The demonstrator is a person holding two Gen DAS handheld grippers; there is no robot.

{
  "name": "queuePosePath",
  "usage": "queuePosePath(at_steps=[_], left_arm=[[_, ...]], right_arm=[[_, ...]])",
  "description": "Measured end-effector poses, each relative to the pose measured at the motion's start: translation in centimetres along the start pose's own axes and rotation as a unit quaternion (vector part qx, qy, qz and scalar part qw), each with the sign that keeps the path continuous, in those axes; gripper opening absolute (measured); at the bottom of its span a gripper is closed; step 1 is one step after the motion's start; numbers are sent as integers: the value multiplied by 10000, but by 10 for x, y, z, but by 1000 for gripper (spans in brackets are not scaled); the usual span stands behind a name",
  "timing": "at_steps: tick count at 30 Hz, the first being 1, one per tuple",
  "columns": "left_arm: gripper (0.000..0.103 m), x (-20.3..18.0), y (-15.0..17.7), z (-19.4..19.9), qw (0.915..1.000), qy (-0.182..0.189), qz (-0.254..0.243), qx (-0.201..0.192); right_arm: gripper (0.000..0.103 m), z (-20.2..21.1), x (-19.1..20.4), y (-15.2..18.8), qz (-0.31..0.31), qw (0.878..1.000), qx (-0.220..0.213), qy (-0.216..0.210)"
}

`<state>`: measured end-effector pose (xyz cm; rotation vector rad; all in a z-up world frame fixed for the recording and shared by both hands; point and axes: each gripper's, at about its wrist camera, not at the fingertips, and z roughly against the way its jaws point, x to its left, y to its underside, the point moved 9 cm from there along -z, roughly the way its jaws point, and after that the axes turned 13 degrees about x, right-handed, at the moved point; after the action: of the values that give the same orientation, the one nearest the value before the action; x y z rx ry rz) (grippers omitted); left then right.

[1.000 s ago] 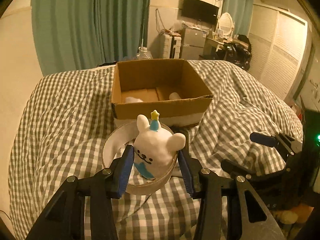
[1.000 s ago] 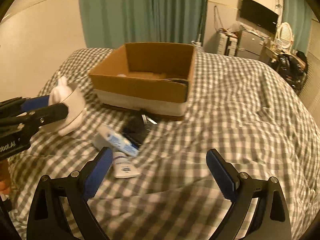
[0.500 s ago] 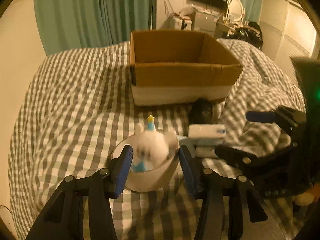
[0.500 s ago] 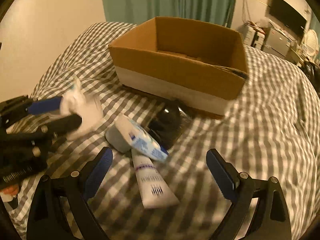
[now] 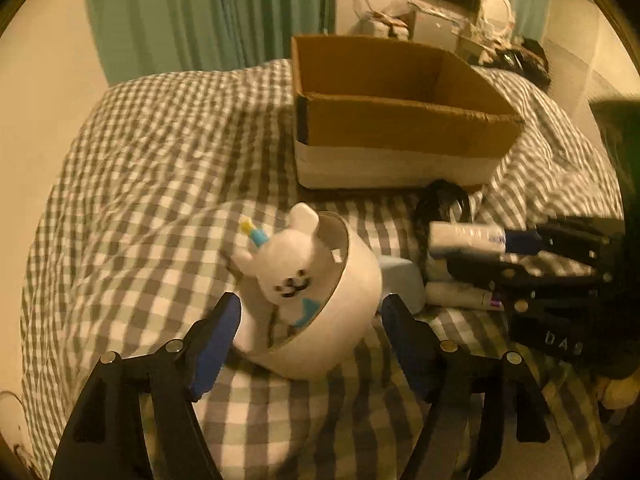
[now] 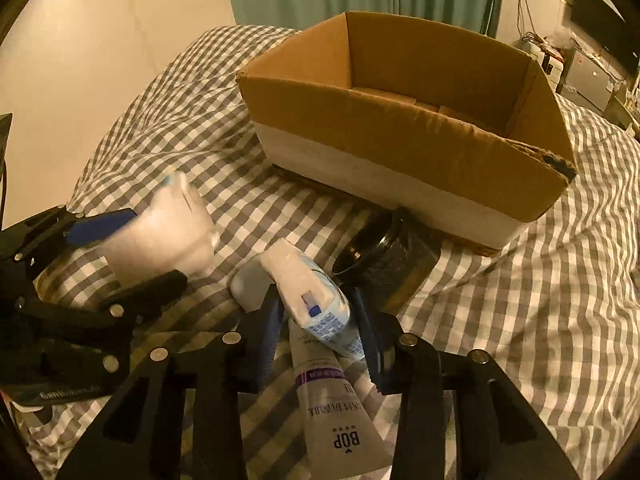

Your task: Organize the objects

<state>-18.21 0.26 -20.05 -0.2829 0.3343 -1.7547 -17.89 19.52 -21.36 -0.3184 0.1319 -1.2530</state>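
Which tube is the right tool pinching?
The blue-and-white tube, between the right tool pads. The BOP tube lies flat underneath, ungripped.

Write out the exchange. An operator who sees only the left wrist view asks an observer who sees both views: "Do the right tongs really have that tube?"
Observer: Yes. The right tongs are shut on the white-and-blue tube, with a pad on each side of it.
Operator: What is the tube underneath?
Observer: The second tube is printed BOP and lies flat on the bedspread.
Operator: I can't see the box floor. Can you?
Observer: Partly. The box shows bare cardboard flaps inside, but its near wall hides the rest.
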Motion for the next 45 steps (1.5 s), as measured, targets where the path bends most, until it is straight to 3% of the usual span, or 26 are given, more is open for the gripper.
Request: queuePosePath(at_steps=[5, 6, 7, 8, 10, 14, 17, 18, 19, 21, 30, 34, 39, 45], left_arm=[[75, 5, -2, -9, 9999, 25, 68, 144], [65, 5, -2, -13, 9998, 41, 72, 197], [39, 5, -1, -17, 9996, 68, 87, 276], [30, 5, 0, -20, 9992, 102, 112, 360], [23, 4, -1, -20, 9990, 225, 107, 358], [21, -5, -5, -10, 9994, 294, -68, 190], [25, -8, -9, -4, 9996, 257, -141, 62], [33, -9, -10, -3, 9996, 257, -124, 54], [50, -8, -13, -3, 9996, 261, -97, 53], [64, -9, -18, -4, 9996, 293, -21, 43], [66, -23, -62, -15, 9975, 691, 160, 11], [77, -34, -76, -27, 9980, 610, 28, 132], [78, -31, -87, -48, 9991, 222, 1, 353], [77, -28, -86, -50, 9993, 287, 29, 251]], right_arm=[[36, 2, 1, 3, 17, 10000, -39, 47], [36, 3, 0, 4, 6, 10000, -41, 35], [36, 3, -1, 5, -9, 10000, -48, 24], [36, 3, -1, 4, -24, 10000, -55, 19], [36, 5, -3, 4, -48, 10000, -70, 4], [36, 8, -2, 3, -58, 9999, -103, -8], [36, 12, -3, 2, -79, 9998, -153, -17], [36, 15, -5, 2, -106, 9998, -187, -19], [36, 16, -6, 2, -122, 9997, -201, -18], [36, 20, -10, 1, -159, 9996, -220, -7], [36, 18, -23, -4, -197, 9996, -196, 51], [36, 15, -24, -5, -217, 9996, -177, -28], [36, 13, -25, -5, -219, 9996, -176, -91], [36, 11, -25, -4, -198, 9996, -162, -73]])
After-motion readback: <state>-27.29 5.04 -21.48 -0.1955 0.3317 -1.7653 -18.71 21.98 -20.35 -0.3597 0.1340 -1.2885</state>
